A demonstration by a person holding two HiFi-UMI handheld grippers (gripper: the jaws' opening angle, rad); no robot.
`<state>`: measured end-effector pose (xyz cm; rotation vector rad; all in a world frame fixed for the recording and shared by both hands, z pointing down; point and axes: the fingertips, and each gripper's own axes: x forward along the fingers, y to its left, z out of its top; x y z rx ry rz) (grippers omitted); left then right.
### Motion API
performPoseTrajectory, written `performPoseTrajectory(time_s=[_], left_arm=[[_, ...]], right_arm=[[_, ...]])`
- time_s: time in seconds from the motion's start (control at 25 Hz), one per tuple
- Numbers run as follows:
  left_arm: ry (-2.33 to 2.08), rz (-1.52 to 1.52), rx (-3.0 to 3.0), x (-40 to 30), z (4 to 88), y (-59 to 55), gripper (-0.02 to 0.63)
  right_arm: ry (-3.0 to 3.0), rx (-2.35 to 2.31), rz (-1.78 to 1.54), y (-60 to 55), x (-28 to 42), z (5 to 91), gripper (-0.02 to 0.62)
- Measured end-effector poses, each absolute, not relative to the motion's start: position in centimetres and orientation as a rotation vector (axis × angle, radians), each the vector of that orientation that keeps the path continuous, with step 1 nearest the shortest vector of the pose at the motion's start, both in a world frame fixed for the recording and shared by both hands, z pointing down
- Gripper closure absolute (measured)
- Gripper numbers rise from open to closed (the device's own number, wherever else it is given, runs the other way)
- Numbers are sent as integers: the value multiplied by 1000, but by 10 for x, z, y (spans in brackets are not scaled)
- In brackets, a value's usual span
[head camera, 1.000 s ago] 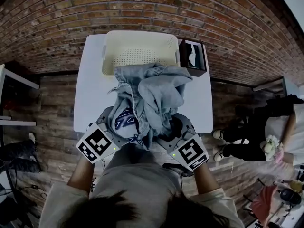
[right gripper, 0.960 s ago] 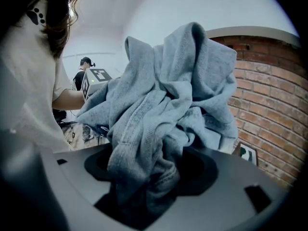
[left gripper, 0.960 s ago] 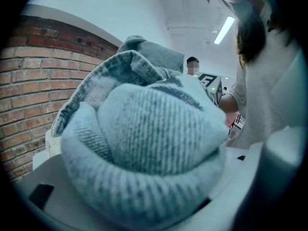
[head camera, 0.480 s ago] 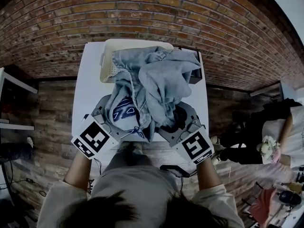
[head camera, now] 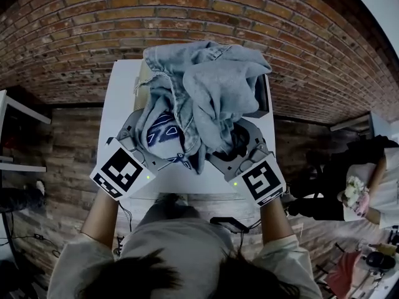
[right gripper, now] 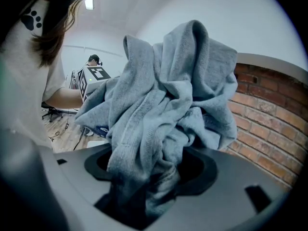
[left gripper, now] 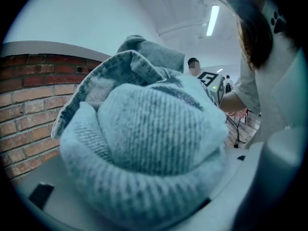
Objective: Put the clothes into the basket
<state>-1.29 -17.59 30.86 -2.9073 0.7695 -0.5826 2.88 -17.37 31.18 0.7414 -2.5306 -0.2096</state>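
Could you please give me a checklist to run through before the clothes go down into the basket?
1. Left gripper shut on the clothes: ok.
2. Right gripper shut on the clothes: ok.
3. Bundle reaches over the basket: ok.
4. Basket inside free: cannot tell, the clothes hide it.
5. Hanging cloth clear of the table: cannot tell.
6. Cloth clear of the dark box: cannot tell.

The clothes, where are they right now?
In the head view the clothes are bunched mid-frame, held up between the left gripper and right gripper, over the white table and hiding most of the basket.
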Motion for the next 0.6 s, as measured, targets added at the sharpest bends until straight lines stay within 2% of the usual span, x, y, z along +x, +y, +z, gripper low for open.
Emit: performPoseTrajectory(time_s=[0.6], left_arm=[[780, -575, -2847, -11, 313, -265, 235]], right_arm=[[-2521, 810, -255, -263, 31, 317, 268]])
